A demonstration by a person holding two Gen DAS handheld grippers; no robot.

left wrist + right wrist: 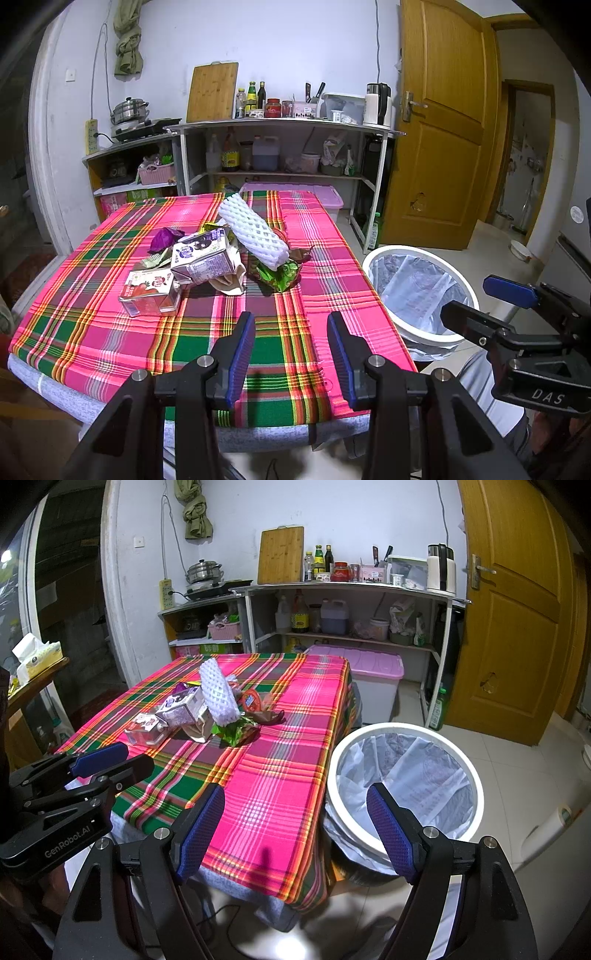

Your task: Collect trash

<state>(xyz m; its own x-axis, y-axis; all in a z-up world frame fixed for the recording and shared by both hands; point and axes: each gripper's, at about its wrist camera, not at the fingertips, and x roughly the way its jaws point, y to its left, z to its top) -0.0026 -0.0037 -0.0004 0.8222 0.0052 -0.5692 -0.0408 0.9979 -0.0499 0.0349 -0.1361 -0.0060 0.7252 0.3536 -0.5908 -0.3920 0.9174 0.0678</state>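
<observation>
Two handheld grippers hover at the near edge of a table draped in a pink, green and yellow plaid cloth, neither carrying anything. The left gripper shows its blue-padded jaws parted about halfway over bare cloth; the right gripper stands with its jaws spread wide and empty, one finger over the table corner and the other over the bin. Ahead of both tools, well beyond their fingertips, the trash lies heaped near the middle of the table: a white foam fruit net propped on top, a purple drink carton and a red strawberry drink carton nearer the left tool, a crumpled green wrapper below the net, and a purple wrapper behind. A white trash bin with a clear liner waits on the floor just beside the table, directly ahead of the right tool. Collection appears not yet begun; the next move calls for reaching forward to the pile, closing on one piece, likely a near carton, and carrying it across to the bin.
</observation>
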